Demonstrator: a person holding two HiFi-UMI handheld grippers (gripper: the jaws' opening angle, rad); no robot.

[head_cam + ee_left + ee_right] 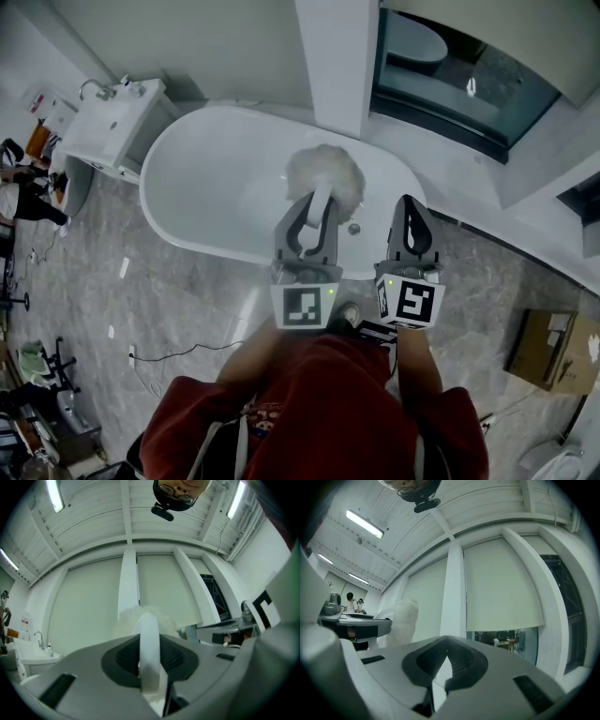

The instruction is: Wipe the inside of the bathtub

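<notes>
A white oval bathtub (187, 141) lies below me in the head view. My left gripper (316, 202) is held over its near half, shut on the white handle (320, 208) of a fluffy white duster (325, 173). In the left gripper view the handle (149, 648) runs up between the jaws to the fluffy head (127, 619). My right gripper (411, 204) hovers beside it over the tub's right end, shut with nothing in it. Both gripper views look up at the ceiling. The right gripper view shows the duster (404, 620) to the left of the closed jaws (446, 657).
The drain (353, 228) sits in the tub floor between the grippers. A white washbasin cabinet (112, 122) stands at the tub's left end. A white column (337, 56) and dark window (459, 75) lie behind. A cardboard box (548, 347) and a cable (169, 354) rest on the floor.
</notes>
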